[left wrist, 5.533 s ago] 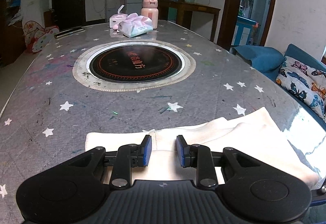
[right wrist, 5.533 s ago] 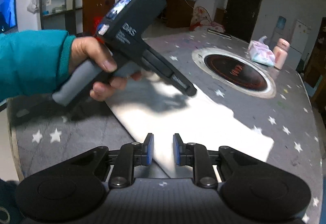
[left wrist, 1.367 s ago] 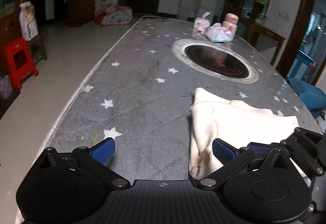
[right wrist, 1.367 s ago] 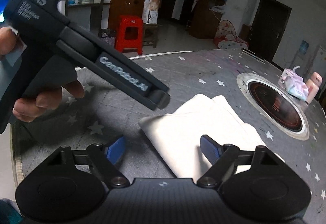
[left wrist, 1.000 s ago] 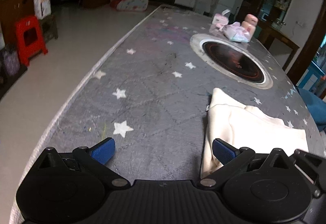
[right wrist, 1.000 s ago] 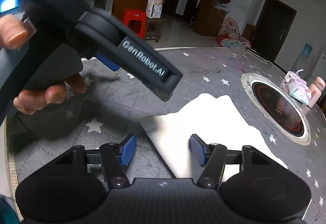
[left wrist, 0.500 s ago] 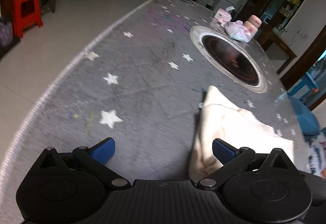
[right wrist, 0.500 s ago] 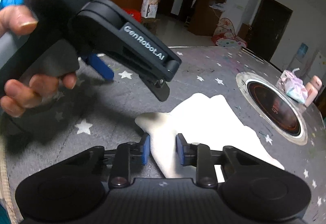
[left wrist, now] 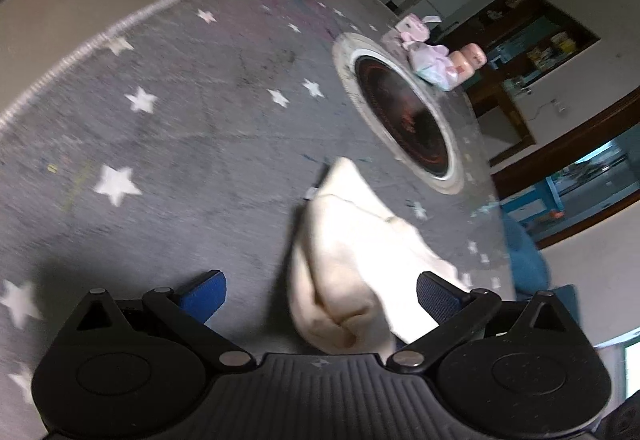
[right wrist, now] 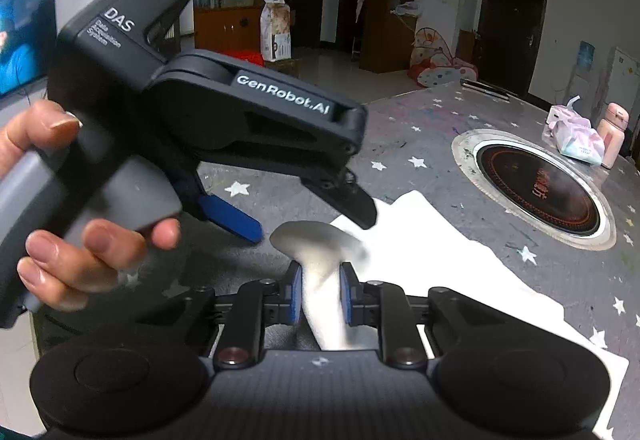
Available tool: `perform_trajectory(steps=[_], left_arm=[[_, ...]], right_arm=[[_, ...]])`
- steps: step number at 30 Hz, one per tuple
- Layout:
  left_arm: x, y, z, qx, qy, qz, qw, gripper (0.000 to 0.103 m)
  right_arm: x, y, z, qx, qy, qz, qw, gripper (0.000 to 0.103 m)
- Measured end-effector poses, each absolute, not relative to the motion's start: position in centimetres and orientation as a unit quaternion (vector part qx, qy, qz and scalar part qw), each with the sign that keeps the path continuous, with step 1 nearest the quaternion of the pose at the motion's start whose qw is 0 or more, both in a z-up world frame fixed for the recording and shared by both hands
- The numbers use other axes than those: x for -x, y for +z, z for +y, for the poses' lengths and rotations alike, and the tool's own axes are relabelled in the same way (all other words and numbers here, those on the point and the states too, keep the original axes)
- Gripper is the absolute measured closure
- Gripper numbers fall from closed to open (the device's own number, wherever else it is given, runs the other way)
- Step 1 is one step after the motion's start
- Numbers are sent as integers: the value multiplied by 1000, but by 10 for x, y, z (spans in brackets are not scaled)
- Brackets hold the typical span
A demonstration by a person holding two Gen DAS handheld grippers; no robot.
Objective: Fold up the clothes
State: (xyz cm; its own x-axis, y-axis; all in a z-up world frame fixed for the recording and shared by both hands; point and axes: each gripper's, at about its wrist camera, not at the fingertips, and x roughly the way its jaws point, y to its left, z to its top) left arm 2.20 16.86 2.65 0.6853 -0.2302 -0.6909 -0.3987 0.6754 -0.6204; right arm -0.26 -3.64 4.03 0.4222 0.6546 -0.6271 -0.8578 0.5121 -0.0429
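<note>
A cream folded garment (right wrist: 440, 264) lies on the grey star-patterned table (right wrist: 560, 280). My right gripper (right wrist: 319, 294) is shut on a raised corner of the garment, which bunches up between its blue pads. My left gripper (left wrist: 320, 290) is open, tilted, with the lifted end of the garment (left wrist: 348, 260) between its wide-apart fingers, not pinched. The left gripper also shows in the right wrist view (right wrist: 316, 215), held in a hand just above the raised corner.
A round black cooktop (right wrist: 538, 189) is set into the table beyond the garment. A pink tissue pack (right wrist: 578, 141) and a pink bottle (right wrist: 612, 135) stand behind it. The table's curved edge (left wrist: 80, 43) runs at the left; a blue seat (left wrist: 524, 260) is at the right.
My right gripper has closed on the garment's near corner and lifted it. My left gripper has stayed open, tilted, and come over that corner.
</note>
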Motion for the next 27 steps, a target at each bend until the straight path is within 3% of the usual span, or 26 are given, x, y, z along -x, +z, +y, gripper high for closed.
perform_trajectory(steps=[4,8,13,17,20,27], left_arm=[[-27,23,163,415,33,391,821,4],[-30,21,160,424,24,387,818,22],[-29,16,160,432,22,384,815,36],[-28,11,159,436,16,388,812,59],[-28,9,158,429,17,389,815,70],[-26,6,157,414,18,390,822,79]], right_arm=[[4,45,-42,167,463,277,825,86],[6,50,-47,158,467,272,826,87],[7,52,-53,155,472,268,826,87],[10,51,-55,152,476,268,824,87],[10,48,-54,154,478,274,820,87],[10,46,-64,143,475,288,819,78]])
